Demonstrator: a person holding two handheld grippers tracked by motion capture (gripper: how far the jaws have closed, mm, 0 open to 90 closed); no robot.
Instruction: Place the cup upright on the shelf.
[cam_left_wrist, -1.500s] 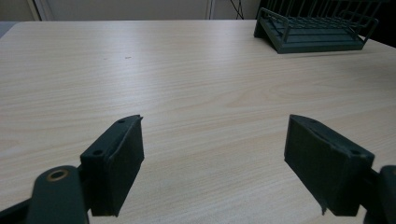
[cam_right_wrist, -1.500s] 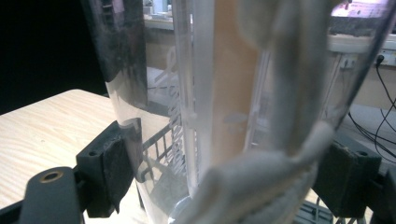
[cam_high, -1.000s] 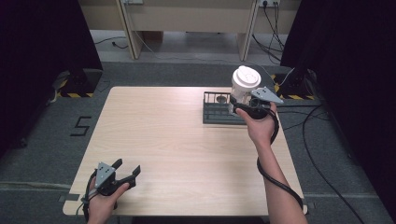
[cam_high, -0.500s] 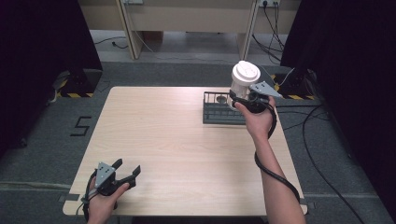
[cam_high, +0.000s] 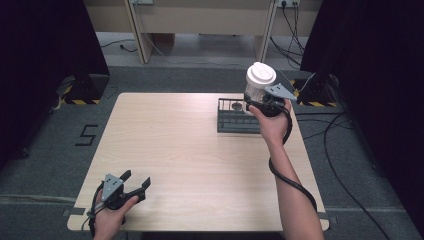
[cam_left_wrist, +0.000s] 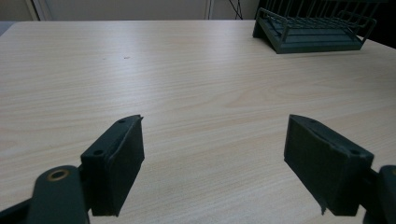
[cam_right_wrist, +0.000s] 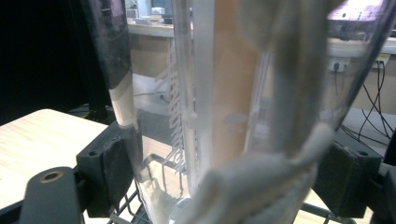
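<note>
A clear plastic jug with a white lid (cam_high: 259, 81) is held up in the air above the right end of a dark wire rack (cam_high: 235, 120), upright and slightly tilted. My right gripper (cam_high: 256, 102) is shut on its lower body; in the right gripper view the clear jug (cam_right_wrist: 224, 107) stands between both pads (cam_right_wrist: 114, 170), with white parts inside it. My left gripper (cam_high: 135, 182) rests at the table's near left corner, open, with nothing between its jaws. In the left gripper view the left gripper (cam_left_wrist: 215, 154) faces bare wood, with the rack (cam_left_wrist: 317, 28) far off.
The light wooden table (cam_high: 175, 150) carries the rack at its far right. A small round metal piece (cam_high: 238, 106) lies in the rack. A black cable (cam_high: 287, 175) trails along the right forearm. Dark curtains and floor cables surround the table.
The right gripper has carried the jug a little to the left and slightly higher over the rack. The left gripper has stayed put.
</note>
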